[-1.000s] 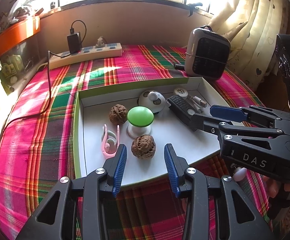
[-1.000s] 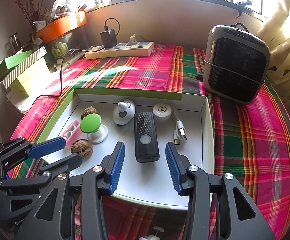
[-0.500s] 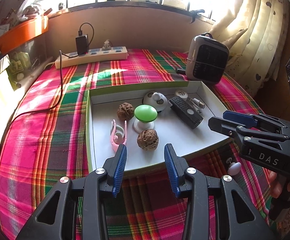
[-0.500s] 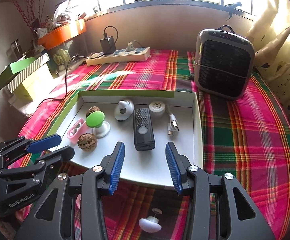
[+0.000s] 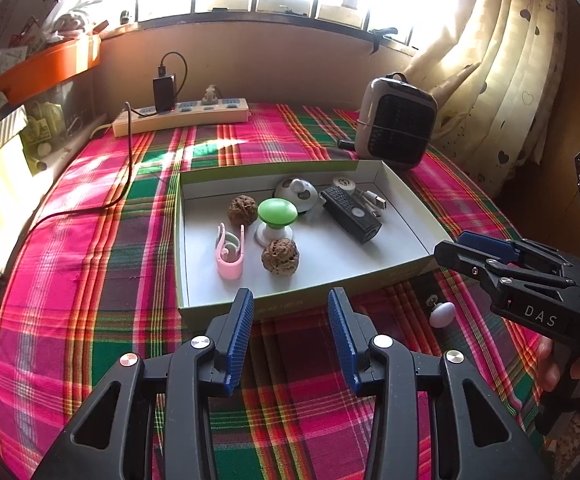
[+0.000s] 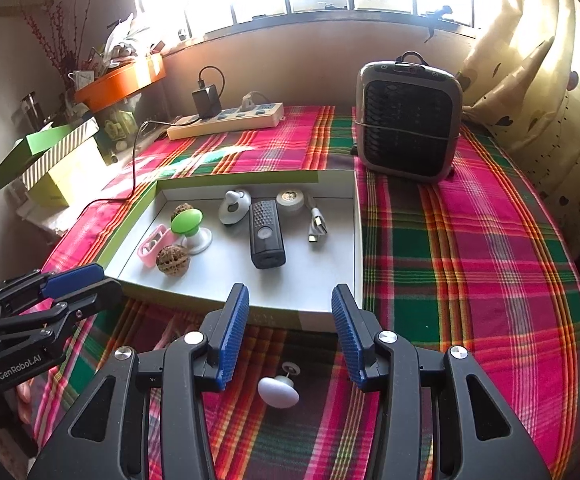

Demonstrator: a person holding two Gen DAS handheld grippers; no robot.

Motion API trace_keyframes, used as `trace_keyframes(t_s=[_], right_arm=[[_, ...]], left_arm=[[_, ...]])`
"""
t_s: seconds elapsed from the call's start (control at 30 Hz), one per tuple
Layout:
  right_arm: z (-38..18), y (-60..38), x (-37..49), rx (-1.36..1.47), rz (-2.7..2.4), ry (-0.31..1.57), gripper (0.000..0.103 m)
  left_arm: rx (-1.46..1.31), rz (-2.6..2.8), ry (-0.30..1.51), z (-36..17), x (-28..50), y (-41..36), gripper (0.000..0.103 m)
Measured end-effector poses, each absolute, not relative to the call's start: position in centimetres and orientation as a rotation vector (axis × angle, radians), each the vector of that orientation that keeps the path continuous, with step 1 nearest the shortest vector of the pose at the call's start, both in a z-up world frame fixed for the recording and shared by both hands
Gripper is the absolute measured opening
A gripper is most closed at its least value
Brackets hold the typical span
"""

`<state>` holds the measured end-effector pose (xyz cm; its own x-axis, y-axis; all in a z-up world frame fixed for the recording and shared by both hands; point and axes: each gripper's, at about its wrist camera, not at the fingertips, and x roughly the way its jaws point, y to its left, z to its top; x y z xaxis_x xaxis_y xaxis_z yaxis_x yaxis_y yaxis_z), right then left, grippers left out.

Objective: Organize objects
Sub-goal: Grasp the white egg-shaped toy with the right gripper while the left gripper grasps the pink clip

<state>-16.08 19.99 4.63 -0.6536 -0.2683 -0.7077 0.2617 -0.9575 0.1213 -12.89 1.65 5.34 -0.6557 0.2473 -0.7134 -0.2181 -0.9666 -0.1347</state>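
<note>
A shallow white box with a green rim (image 5: 290,305) (image 6: 329,322) lies on the plaid cloth. Inside are two walnuts (image 5: 280,258) (image 5: 242,210), a green mushroom-shaped knob (image 5: 277,213), a pink clip (image 5: 230,254), a black device (image 5: 351,216), a white round gadget (image 5: 294,192) and a USB cable (image 6: 317,229). A white knob (image 6: 278,392) (image 5: 441,314) lies on the cloth outside the box's near wall. My left gripper (image 5: 291,296) hangs open and empty before the box's front wall. My right gripper (image 6: 290,292) is open and empty above the white knob.
A grey fan heater (image 6: 407,120) stands behind the box on the right. A power strip (image 5: 182,116) with a black charger and trailing cable lies at the back. Cardboard boxes (image 6: 46,160) and an orange tray (image 6: 120,82) crowd the left ledge. A curtain (image 5: 501,60) hangs at the right.
Both grippers have drawn back from over the box toward the near edge of the table. The white knob on the cloth has come into view.
</note>
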Motion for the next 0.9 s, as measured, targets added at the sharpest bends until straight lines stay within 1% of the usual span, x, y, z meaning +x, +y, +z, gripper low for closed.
trace_keyframes(t_s=[0.17, 0.2, 0.27, 0.3, 0.33, 0.47, 0.9], right_arm=[[4.0, 20.3, -15.0, 1.139, -2.631, 0.01, 0.045], [3.9, 20.4, -14.9, 1.144, -2.63, 0.005, 0.045], [3.6, 20.5, -14.7, 1.153, -2.624, -0.005, 0.049], [3.5, 20.5, -14.5, 1.154, -2.62, -0.002, 0.051], [3.4, 20.5, -14.4, 1.156, -2.619, 0.006, 0.052], [2.9, 20.3, -13.8, 1.166, -2.613, 0.021, 0.052], [0.8, 19.8, -13.1, 1.232, -2.588, 0.051, 0.052]], left_arm=[[-1.178, 2.623, -0.061, 4.6, -12.4, 1.8, 0.038], [-1.182, 2.618, -0.065, 4.5, -12.4, 1.8, 0.039], [-1.184, 2.605, -0.074, 4.4, -12.2, 2.0, 0.044], [-1.187, 2.598, -0.078, 4.3, -12.1, 2.1, 0.044], [-1.189, 2.589, -0.086, 4.2, -12.1, 2.2, 0.045], [-1.215, 2.558, -0.118, 3.6, -12.0, 2.5, 0.045], [-1.265, 2.507, -0.139, 2.1, -12.3, 3.3, 0.046]])
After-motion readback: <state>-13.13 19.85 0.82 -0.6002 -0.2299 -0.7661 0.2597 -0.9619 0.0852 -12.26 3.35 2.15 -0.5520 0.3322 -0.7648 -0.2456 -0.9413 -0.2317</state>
